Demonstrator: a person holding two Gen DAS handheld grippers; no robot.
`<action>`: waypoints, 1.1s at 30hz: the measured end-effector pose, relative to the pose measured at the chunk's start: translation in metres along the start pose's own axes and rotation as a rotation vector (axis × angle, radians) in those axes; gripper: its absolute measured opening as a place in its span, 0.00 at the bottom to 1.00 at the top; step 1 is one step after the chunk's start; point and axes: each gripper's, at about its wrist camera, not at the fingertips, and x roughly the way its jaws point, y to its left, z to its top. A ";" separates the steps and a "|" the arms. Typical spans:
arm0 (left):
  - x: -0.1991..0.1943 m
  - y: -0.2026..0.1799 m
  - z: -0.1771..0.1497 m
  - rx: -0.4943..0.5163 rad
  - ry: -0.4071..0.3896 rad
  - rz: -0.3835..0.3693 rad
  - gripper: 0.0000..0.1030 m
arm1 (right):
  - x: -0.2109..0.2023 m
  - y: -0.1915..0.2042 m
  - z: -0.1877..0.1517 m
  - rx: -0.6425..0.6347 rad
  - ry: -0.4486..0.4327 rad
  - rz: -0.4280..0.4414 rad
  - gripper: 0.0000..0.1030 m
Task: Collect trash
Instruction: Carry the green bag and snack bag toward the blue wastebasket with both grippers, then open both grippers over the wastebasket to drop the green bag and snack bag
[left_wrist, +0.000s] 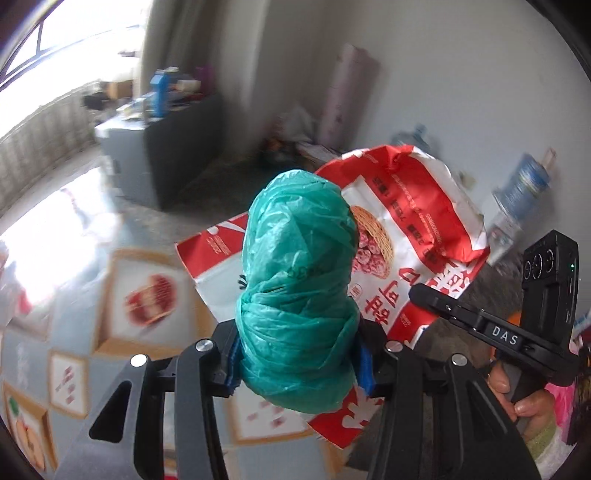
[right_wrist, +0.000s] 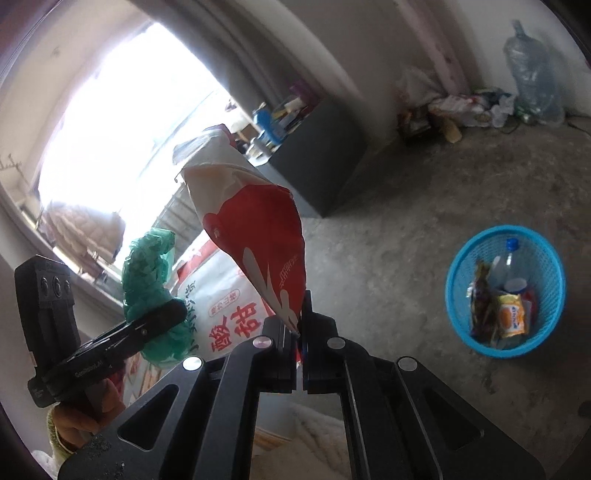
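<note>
A crumpled green plastic bag (left_wrist: 299, 258) sits squeezed between the blue pads (left_wrist: 231, 363) of my left gripper (left_wrist: 299, 354), held up in the air. My right gripper (right_wrist: 299, 332) is shut on the lower edge of a red and white snack bag (right_wrist: 258, 229), which stands up from its jaws. In the left wrist view the snack bag (left_wrist: 406, 206) hangs just behind the green bag, with the right gripper (left_wrist: 424, 291) at its right edge. In the right wrist view the left gripper (right_wrist: 159, 321) and green bag (right_wrist: 147, 266) are close by on the left.
A blue mesh basket (right_wrist: 546, 258) stands on the concrete floor to the right, holding a plastic bottle and several wrappers. A dark cabinet (right_wrist: 325, 166) with clutter on top stands by the window. Litter (right_wrist: 461, 107) and a big water jug (right_wrist: 532, 70) lie along the far wall.
</note>
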 end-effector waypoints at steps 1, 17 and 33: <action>0.012 -0.012 0.006 0.027 0.024 -0.027 0.44 | -0.005 -0.014 0.002 0.032 -0.016 -0.024 0.00; 0.260 -0.142 0.043 0.202 0.377 -0.081 0.84 | 0.036 -0.243 -0.009 0.520 0.043 -0.373 0.56; 0.089 -0.045 0.040 -0.066 0.101 -0.038 0.84 | -0.013 -0.247 -0.032 0.533 -0.018 -0.466 0.58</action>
